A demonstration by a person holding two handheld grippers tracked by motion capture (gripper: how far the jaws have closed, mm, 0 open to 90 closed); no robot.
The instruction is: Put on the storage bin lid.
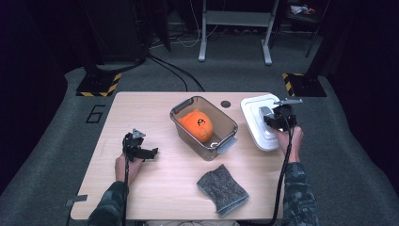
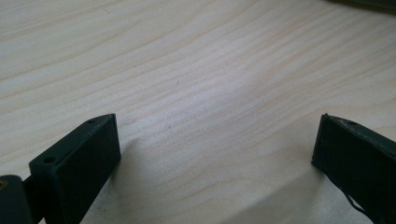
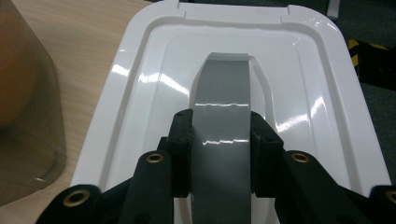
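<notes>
Worktop [image 2: 196, 70]: pale wood, matt, fine grain lines. Lid [image 3: 308, 93] at its right edge: white plastic, glossy, sharp highlights. Its handle [image 3: 222, 116], clamped in my right hand-held gripper [image 3: 220, 154]: grey, smooth, semi-gloss. Jaws of both hand-held grippers: black, matt; brass-coloured rivets on the right one. Bin [image 1: 221, 120]: clear smoky plastic. Cloth [image 1: 222, 189] near front edge: grey, coarse knit.

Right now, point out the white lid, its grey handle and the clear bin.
white lid [image 3: 140, 93], right gripper view, on its left raised border.
grey handle [image 3: 219, 98], right gripper view, on the strap's top face ahead of the jaws.
clear bin [image 1: 221, 111], high view, on its right rim.
</notes>
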